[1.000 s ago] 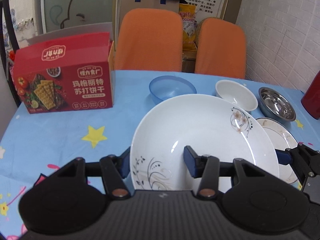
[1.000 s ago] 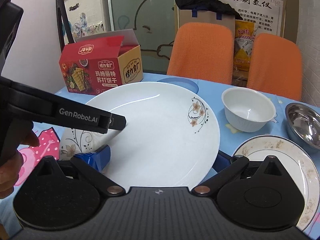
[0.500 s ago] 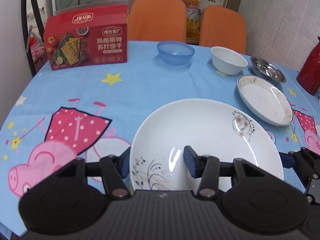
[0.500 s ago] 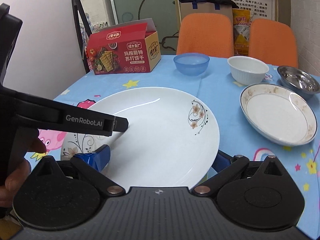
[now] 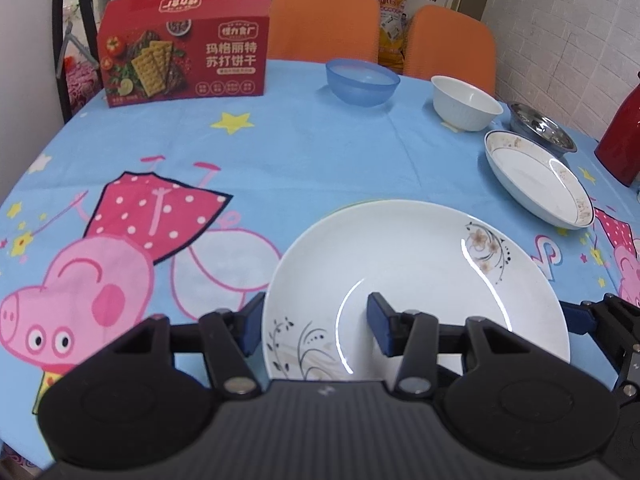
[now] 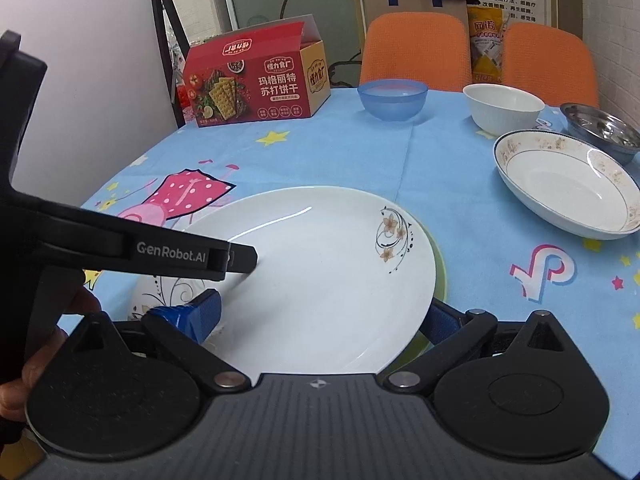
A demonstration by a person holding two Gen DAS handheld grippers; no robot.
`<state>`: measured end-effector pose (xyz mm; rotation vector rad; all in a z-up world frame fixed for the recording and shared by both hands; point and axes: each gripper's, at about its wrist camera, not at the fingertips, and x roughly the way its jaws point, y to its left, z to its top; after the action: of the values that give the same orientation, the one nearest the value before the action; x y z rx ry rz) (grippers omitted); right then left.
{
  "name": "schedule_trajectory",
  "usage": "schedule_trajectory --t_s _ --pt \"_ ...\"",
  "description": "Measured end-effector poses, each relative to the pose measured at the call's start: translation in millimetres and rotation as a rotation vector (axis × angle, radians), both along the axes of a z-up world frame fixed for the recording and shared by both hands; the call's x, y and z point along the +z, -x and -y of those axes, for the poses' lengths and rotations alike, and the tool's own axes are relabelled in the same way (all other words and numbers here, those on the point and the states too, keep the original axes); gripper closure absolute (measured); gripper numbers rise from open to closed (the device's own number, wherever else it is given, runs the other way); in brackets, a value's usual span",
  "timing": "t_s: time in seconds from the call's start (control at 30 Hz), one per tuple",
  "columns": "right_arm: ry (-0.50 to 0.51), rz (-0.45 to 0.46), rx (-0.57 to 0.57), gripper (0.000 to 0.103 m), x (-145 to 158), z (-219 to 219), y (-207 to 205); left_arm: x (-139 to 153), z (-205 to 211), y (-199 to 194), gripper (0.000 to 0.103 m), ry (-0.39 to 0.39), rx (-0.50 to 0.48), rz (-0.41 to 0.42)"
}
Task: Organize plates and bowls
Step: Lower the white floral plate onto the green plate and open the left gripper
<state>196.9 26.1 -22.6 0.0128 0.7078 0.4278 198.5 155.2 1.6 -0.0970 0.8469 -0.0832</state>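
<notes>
The big white plate (image 5: 416, 276) sits low over the near part of the table (image 5: 304, 152), and there's a thin greenish rim (image 6: 440, 272) peeking out right under its far edge, so it looks like it's on top of another dish, can't say if it's fully resting yet. It's shallow and glossy, with a little brown flower sprig with black curls on one side and a grey-black swirly vine print on the side nearest the left tool (image 5: 314, 326).

Both tools are clamped on it. The left tool has one blue pad on the inside of the plate and the other under the outer rim. The right tool (image 6: 324, 318) grips the opposite edge the same way, one blue pad on top, one below.

Readable stuff: the left tool's arm says "GenRobot.AI" in the right wrist view. The red cracker box (image 5: 184, 48) at the far left of the table has Chinese text, 玛格丽特 苏打饼干, plus pictures of crackers and a tomato. There's a poster with Chinese characters on the wall behind the two orange chairs (image 6: 416, 52), mostly too small to read.

Rest of the dishes are lined up at the far side: a blue see-through bowl (image 5: 362, 82), a white bowl (image 5: 466, 104), a steel bowl (image 5: 542, 128), and a deep white plate with a speckled brownish rim (image 5: 536, 176) just in front of the steel one. Something red (image 5: 622, 136) stands at the right edge. The tablecloth is blue with pink cartoon pigs and yellow stars.
</notes>
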Motion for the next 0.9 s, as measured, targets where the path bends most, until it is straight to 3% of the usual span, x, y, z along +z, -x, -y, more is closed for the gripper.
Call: schedule_trajectory --t_s 0.03,0.07,0.13,0.5,0.7,0.9 --pt "0.001 0.005 0.000 0.014 1 1 0 1 1 1 0.052 -0.004 0.000 0.009" --pt "-0.001 0.008 -0.004 0.015 1 2 1 3 2 2 0.040 -0.006 -0.001 0.017" --pt "-0.011 0.021 -0.014 0.015 3 5 2 8 1 3 0.030 0.005 -0.001 0.032" --pt "0.006 0.185 -0.087 0.013 28 22 16 29 6 4 0.027 0.007 -0.010 0.071" --pt "-0.020 0.155 -0.157 0.013 25 59 7 35 24 -1 0.027 -0.015 -0.043 0.072" --pt "-0.062 0.095 -0.313 0.013 10 121 1 43 55 -14 0.025 -0.035 -0.104 0.089"
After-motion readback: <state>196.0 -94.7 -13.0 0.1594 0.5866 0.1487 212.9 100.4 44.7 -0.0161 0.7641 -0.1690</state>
